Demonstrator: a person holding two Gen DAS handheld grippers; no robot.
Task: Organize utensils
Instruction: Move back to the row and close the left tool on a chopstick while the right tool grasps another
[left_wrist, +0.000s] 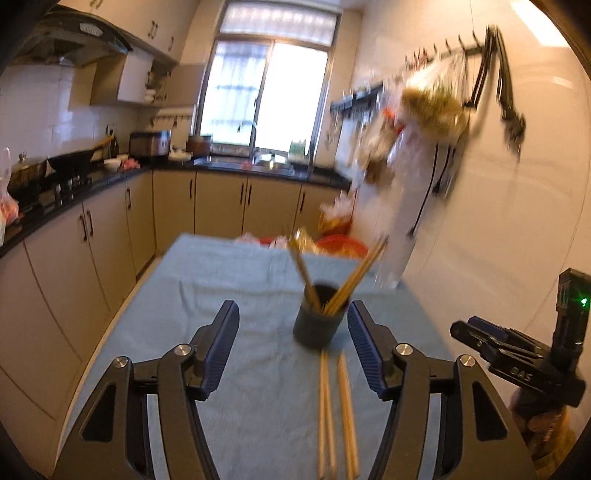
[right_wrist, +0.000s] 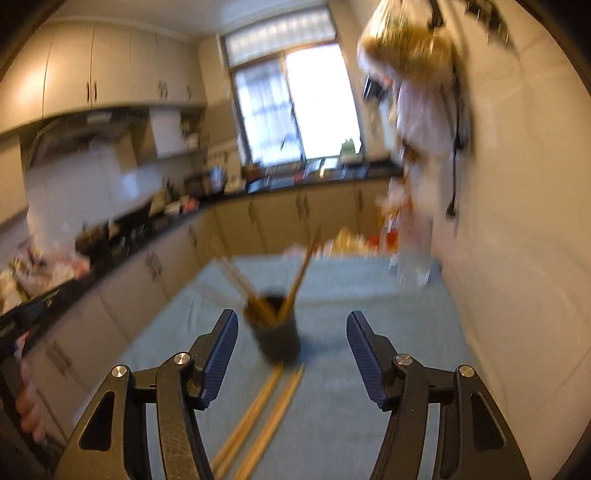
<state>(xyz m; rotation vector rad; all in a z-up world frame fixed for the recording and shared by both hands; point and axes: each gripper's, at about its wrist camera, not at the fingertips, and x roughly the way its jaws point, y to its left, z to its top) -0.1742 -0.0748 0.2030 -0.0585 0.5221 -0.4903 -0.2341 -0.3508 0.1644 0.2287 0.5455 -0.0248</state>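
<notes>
Blue-clothed table (left_wrist: 229, 280): loose chopsticks (left_wrist: 334, 413) between left fingers (left_wrist: 221, 343), untouched.

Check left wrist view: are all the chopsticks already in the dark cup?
No, loose chopsticks lie flat on the blue cloth in front of the cup, which holds only some of them.

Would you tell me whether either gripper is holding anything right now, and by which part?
Nothing is held. The left gripper and right gripper are both open, and the loose chopsticks lie on the cloth.
</notes>
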